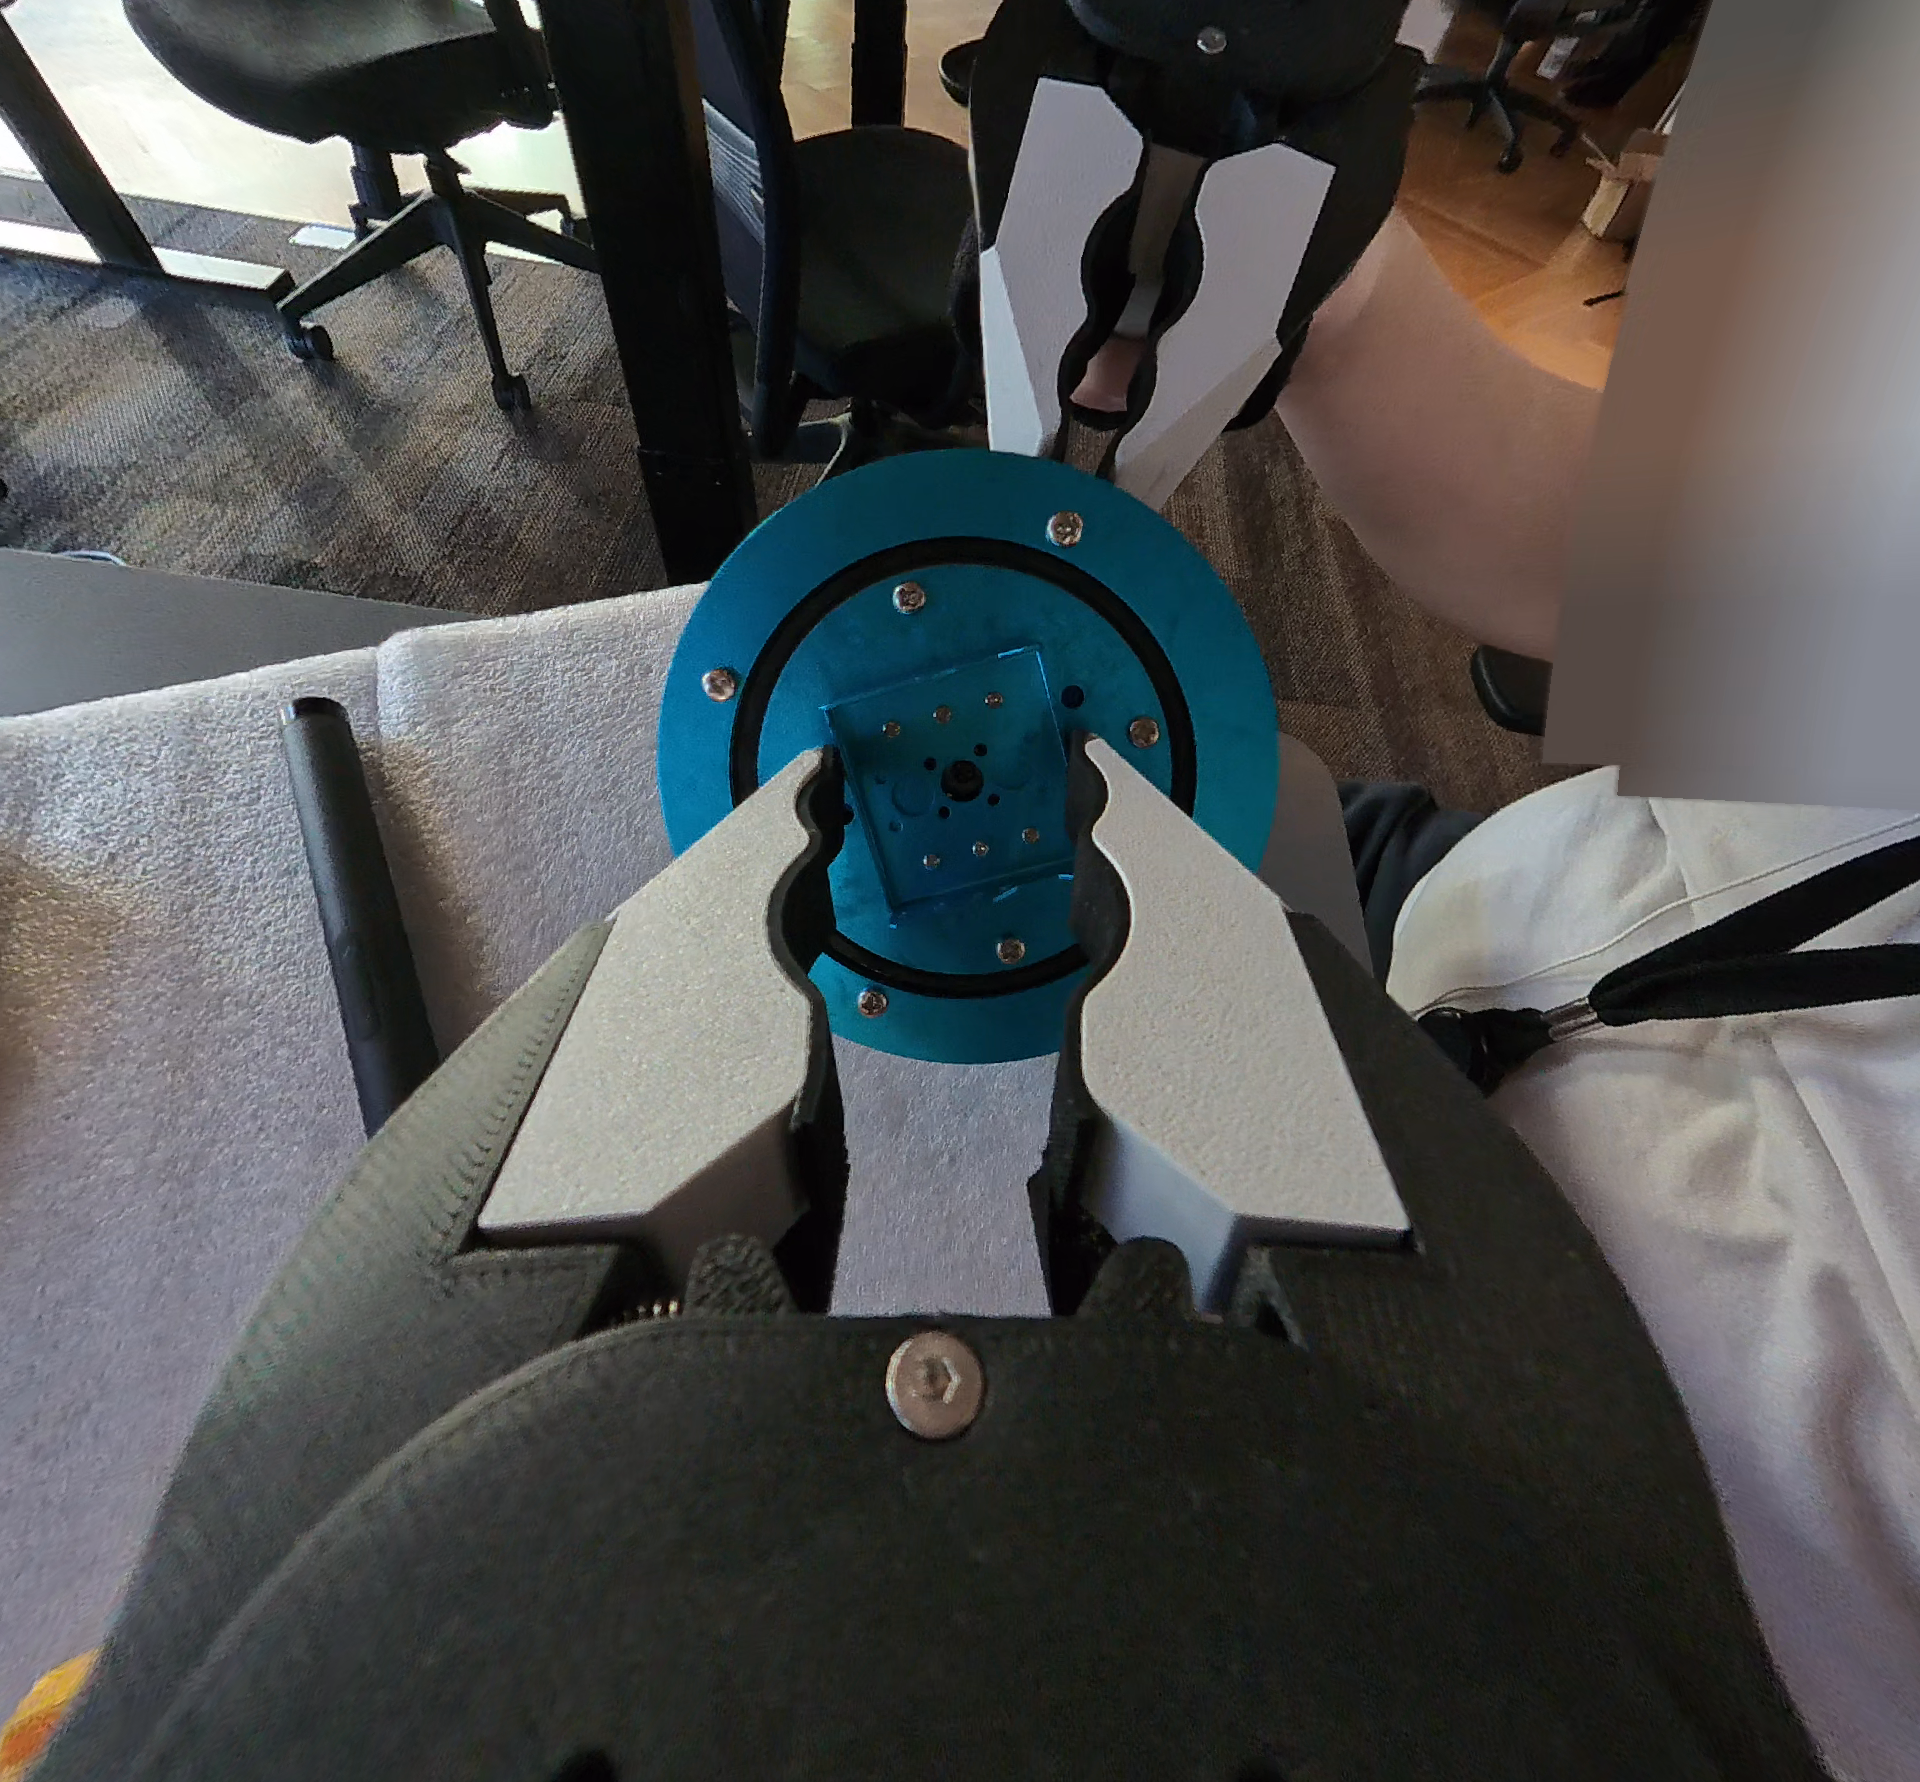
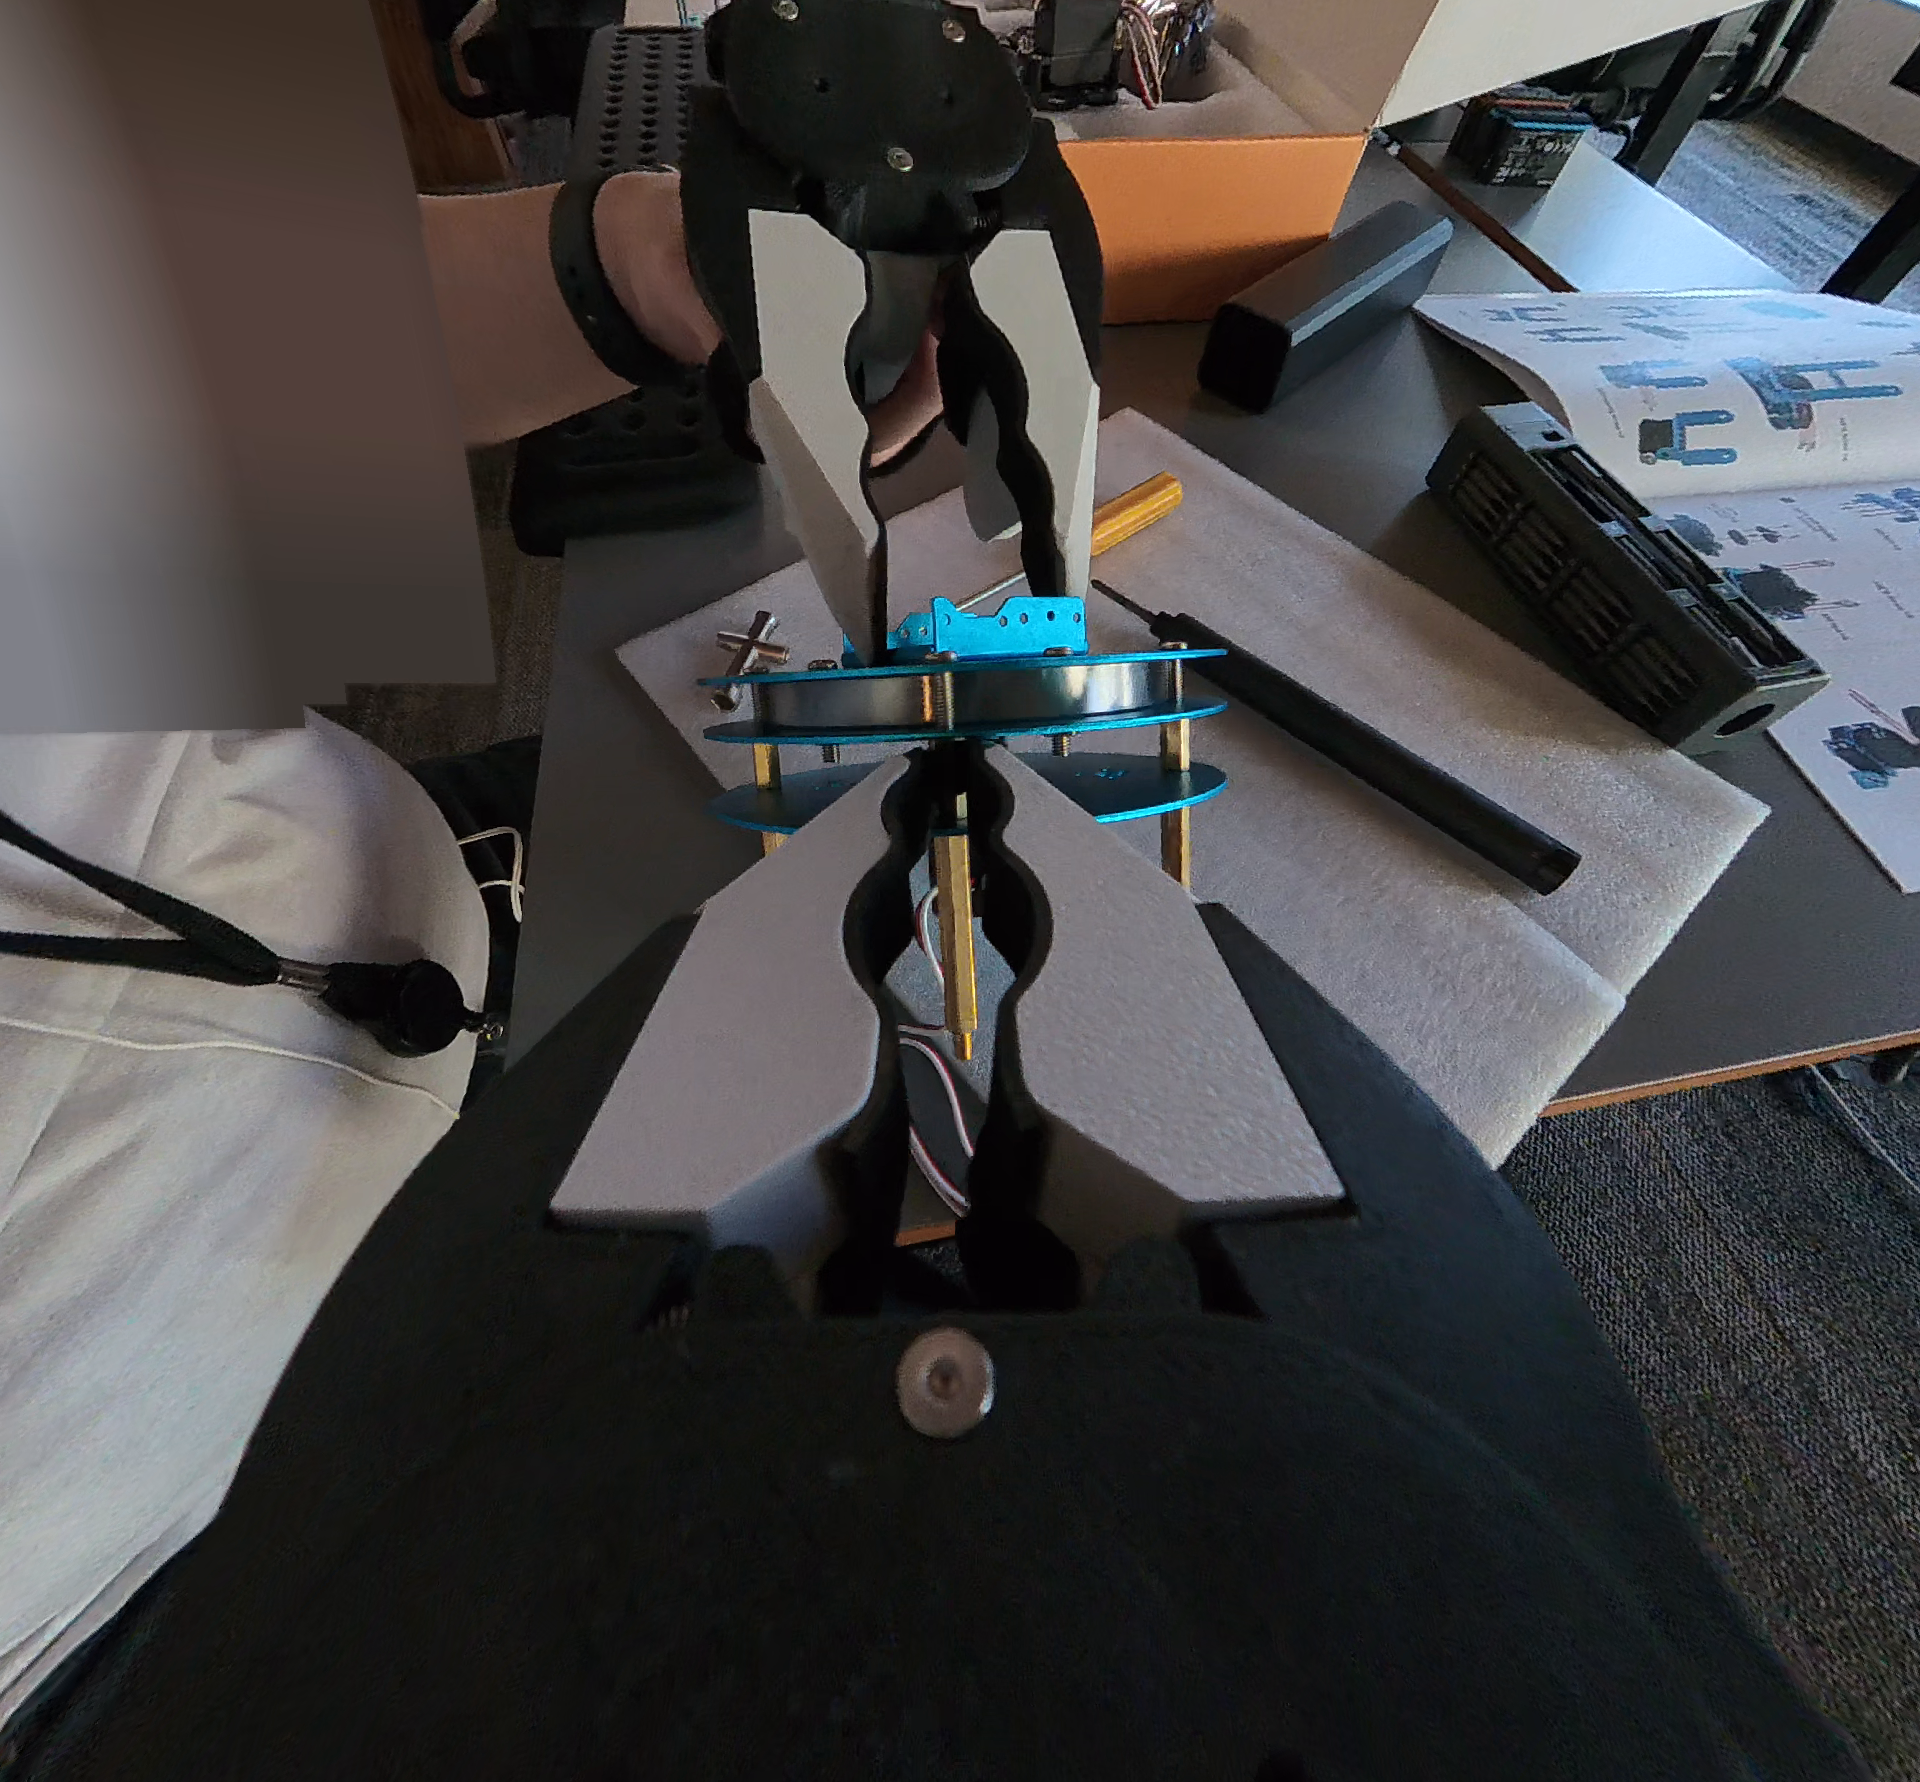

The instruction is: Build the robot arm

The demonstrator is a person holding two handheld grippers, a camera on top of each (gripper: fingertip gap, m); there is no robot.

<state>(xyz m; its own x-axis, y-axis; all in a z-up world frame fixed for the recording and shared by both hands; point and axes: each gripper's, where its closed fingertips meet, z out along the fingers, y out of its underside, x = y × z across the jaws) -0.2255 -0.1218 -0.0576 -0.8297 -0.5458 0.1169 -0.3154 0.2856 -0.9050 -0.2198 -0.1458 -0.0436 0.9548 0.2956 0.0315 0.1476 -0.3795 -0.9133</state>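
A blue round-plate assembly with stacked discs, brass standoffs and a blue square bracket on top is held at the table's near edge, above the white foam sheet. My left gripper has a finger on each side of the bracket and is shut on it. In the right wrist view it comes down from above onto the bracket. My right gripper reaches in under the upper discs, its fingers nearly together around a brass standoff. White and red wires hang below.
On the foam sheet lie a black screwdriver, a small cross wrench and a gold standoff. A black bit case, grey bar, open booklet and orange box stand behind. Office chairs stand beyond the table.
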